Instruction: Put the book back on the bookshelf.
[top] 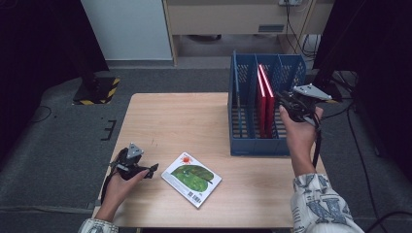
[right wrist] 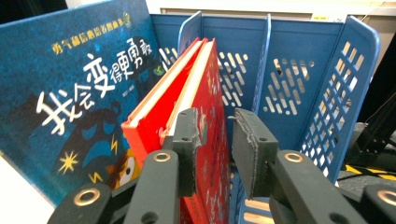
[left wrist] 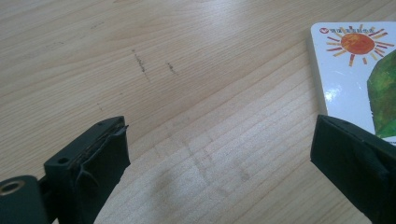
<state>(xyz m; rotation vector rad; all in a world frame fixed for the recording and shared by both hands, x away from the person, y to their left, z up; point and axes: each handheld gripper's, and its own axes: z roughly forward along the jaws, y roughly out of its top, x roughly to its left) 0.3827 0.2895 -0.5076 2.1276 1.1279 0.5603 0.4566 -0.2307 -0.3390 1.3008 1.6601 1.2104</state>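
Observation:
A blue slotted rack [top: 252, 145] stands on the table's right side with two red books [top: 265, 97] upright in its middle slot. My right gripper [top: 284, 103] is at the rack's right, at the top edge of the nearer red book [right wrist: 212, 88]. In the right gripper view my right gripper [right wrist: 217, 135] has its jaws close together with that book's edge between them. A blue book [right wrist: 70, 93] with white lettering stands left of the red ones. My left gripper [top: 151, 170] rests low on the table, wide open [left wrist: 219, 135], beside a flat picture book [top: 191, 178] with a sun and green shape [left wrist: 355, 60].
The rack's right slot [right wrist: 299, 93] has perforated blue walls. Bare wooden tabletop [top: 170, 121] lies left of the rack. A black-and-yellow stand base [top: 97, 92] sits on the grey floor beyond the table's left corner. Cables [top: 354, 131] trail at the right.

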